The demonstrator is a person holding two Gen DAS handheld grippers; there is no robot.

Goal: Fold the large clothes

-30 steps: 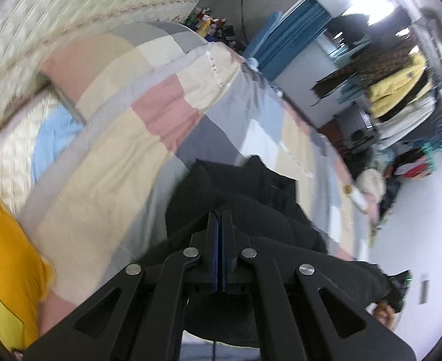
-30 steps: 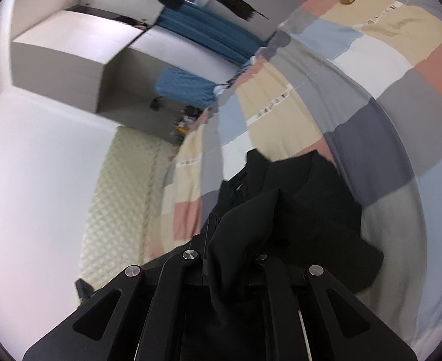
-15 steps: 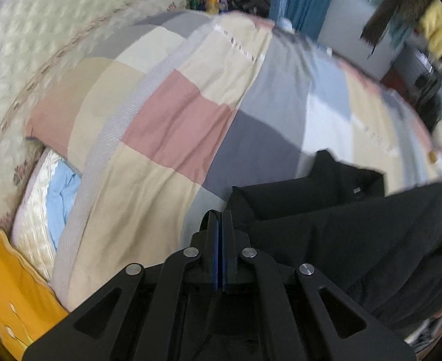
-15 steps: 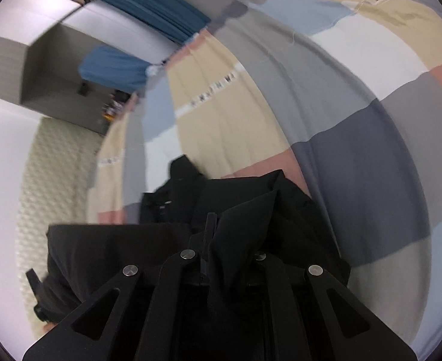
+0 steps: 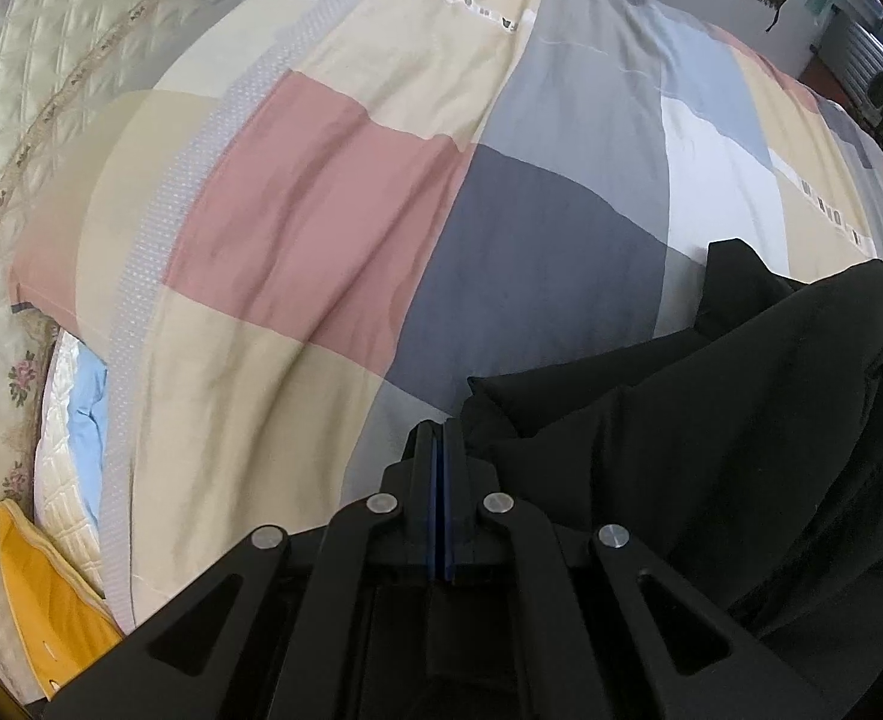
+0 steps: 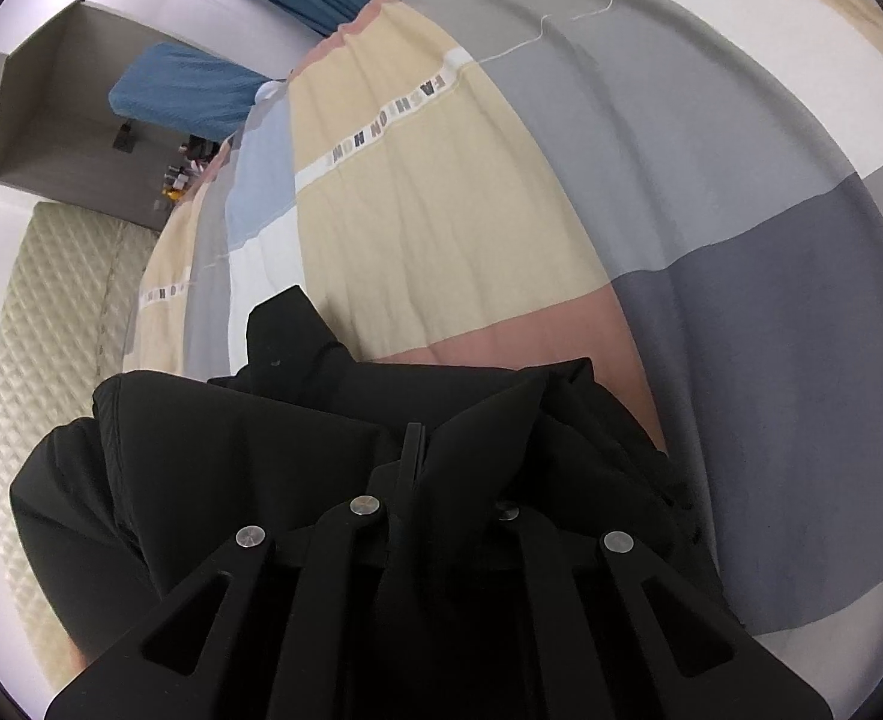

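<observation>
- Left tongs (image 5: pixel 441 438), lower centre, pressed together on a black garment (image 5: pixel 711 450) edge; it spreads lower right over the patchwork quilt (image 5: pixel 333 192).
- Right tongs (image 6: pixel 417 444), lower centre, clamped on the garment's fold (image 6: pixel 483 420).

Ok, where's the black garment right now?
The black garment lies bunched on the patchwork quilt, low in both wrist views. In the left wrist view it fills the lower right, beside the quilt's dark grey patch.
</observation>
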